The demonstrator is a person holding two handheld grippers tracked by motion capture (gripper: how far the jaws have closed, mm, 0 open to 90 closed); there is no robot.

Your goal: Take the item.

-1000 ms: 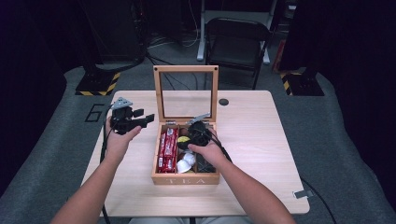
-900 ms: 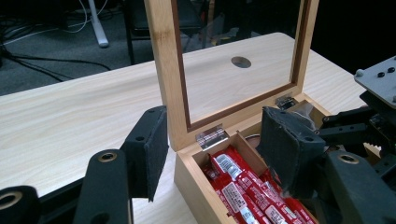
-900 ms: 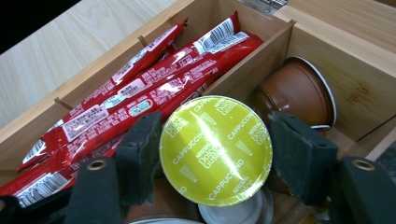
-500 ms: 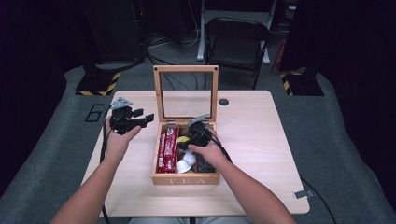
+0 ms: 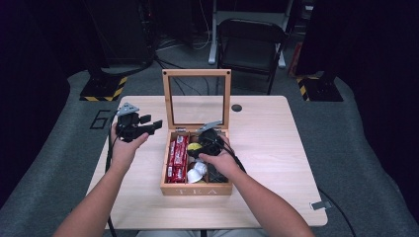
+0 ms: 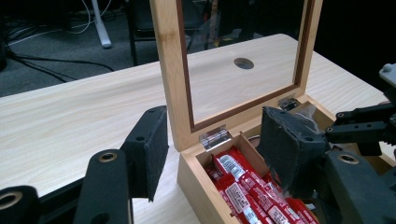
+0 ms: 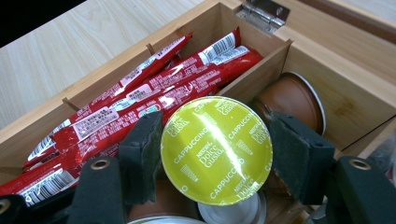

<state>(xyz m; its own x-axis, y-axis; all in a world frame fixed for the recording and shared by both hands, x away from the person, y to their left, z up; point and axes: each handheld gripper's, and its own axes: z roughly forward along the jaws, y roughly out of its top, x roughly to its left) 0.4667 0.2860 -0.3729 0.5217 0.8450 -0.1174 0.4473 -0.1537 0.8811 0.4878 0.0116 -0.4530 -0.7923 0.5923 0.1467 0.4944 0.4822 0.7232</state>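
Foil, yellow-green and printed CAPPUCCINO, forms the lid of the coffee capsule (image 7: pixel 216 150), which sits in the middle compartment of the wooden tea box (image 5: pixel 170 186), directly between the 2 jaws of the right gripper (image 7: pixel 217 156). The pads stand at the capsule's 2 sides; whether they already press on it or merely flank it cannot be told, because the rim hides the contact line. Judged from its build, the capsule is light, with a rigid plastic cup and a thin foil lid that dents or punctures easily; the smooth tapered wall is likely slippery. The recommended hold is across the rim or just under it, with moderate squeeze and no pressure on the foil. Beside it in the same compartment lie a brown capsule (image 7: pixel 289 100) toward the hinged side of the box and a white capsule (image 5: pixel 195 172) toward the box's front wall. Red stick sachets (image 7: pixel 140 100) fill the compartment left of the capsule, behind a thin divider. The left gripper (image 5: pixel 140 126) is held above the table (image 5: pixel 276 148), just outside the box's left wall, jaws apart and empty. The glass-paned lid (image 5: pixel 196 98) stands upright at the rear of the box. The capsule's body, its footing and the box's right compartment are hidden by the person's right hand (image 5: pixel 217 159).
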